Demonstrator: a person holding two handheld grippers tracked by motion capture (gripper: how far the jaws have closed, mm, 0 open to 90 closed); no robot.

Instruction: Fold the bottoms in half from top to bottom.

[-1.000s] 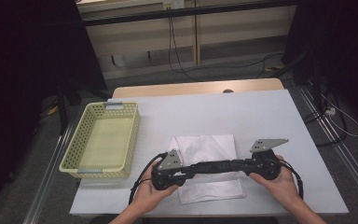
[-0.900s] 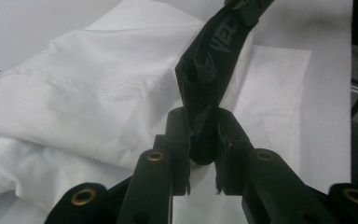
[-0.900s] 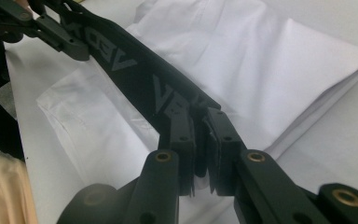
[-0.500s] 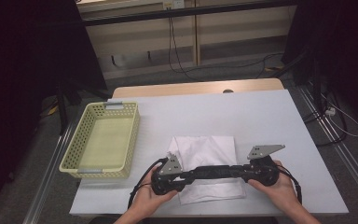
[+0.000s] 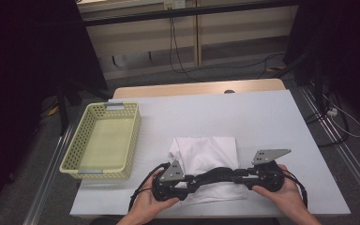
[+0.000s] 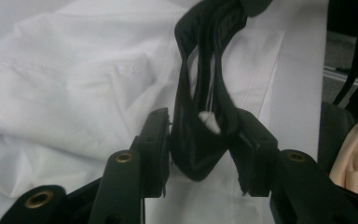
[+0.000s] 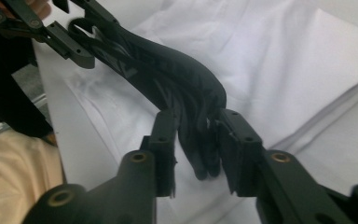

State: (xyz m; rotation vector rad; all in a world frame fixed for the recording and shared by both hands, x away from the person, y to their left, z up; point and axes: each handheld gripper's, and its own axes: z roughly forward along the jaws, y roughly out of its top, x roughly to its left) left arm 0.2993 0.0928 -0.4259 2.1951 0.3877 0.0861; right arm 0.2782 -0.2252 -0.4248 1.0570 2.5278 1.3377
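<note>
My left tongs (image 6: 200, 135) are clamped on one end of a small black fabric piece (image 5: 218, 174), bunched between the jaws. My right tongs (image 7: 196, 144) pinch its other end. The black piece spans between both tongs, held above a folded white cloth garment (image 5: 205, 152) that lies flat on the white-covered desk (image 5: 243, 112) near the front edge. A pale yellow perforated plastic basket (image 5: 85, 140) sits to the left, apart from the cloth.
</note>
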